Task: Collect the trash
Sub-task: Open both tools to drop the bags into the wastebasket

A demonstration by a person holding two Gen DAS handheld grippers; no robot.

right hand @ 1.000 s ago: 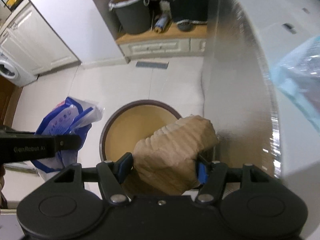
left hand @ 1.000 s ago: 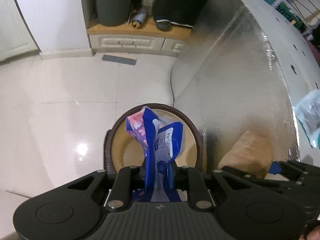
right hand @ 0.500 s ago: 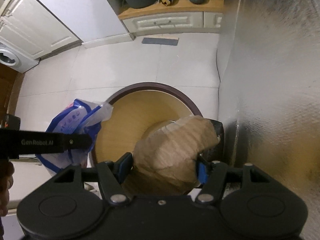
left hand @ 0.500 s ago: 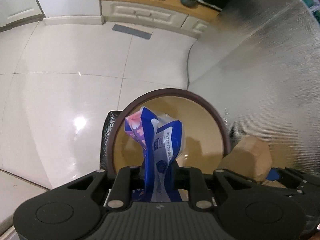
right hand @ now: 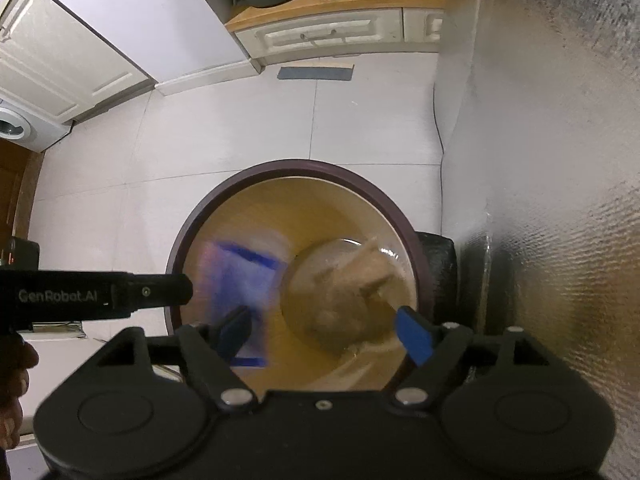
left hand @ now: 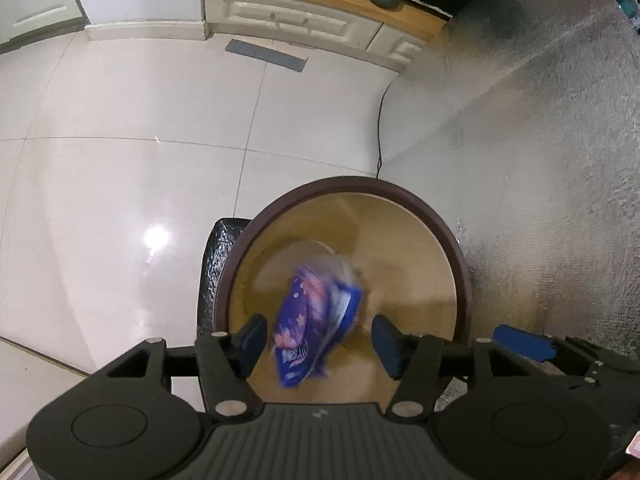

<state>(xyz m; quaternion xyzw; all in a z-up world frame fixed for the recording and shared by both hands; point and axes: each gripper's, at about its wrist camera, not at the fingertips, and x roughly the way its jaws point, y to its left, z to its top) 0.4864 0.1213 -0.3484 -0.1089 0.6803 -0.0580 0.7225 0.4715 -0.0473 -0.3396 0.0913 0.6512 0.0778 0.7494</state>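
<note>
A round trash bin with a dark brown rim [left hand: 400, 191] and tan inside stands on the floor below both grippers; its rim also shows in the right wrist view [right hand: 280, 168]. My left gripper [left hand: 320, 340] is open above it. A blue and pink plastic wrapper [left hand: 316, 320] is blurred, falling inside the bin; it also shows in the right wrist view [right hand: 240, 276]. My right gripper [right hand: 326, 330] is open. A crumpled brown paper wad [right hand: 348, 292] is blurred, low inside the bin.
A silvery textured wall [left hand: 540, 160] rises right beside the bin. A thin black cable [left hand: 380, 128] runs down along its base. White tiled floor [left hand: 140, 140] spreads to the left. Low cream cabinets [left hand: 300, 24] with a can on top stand at the far side.
Both grippers opened over the bin. The blue wrapper left my left gripper and the brown paper wad left my right gripper; both now drop into the bin.
</note>
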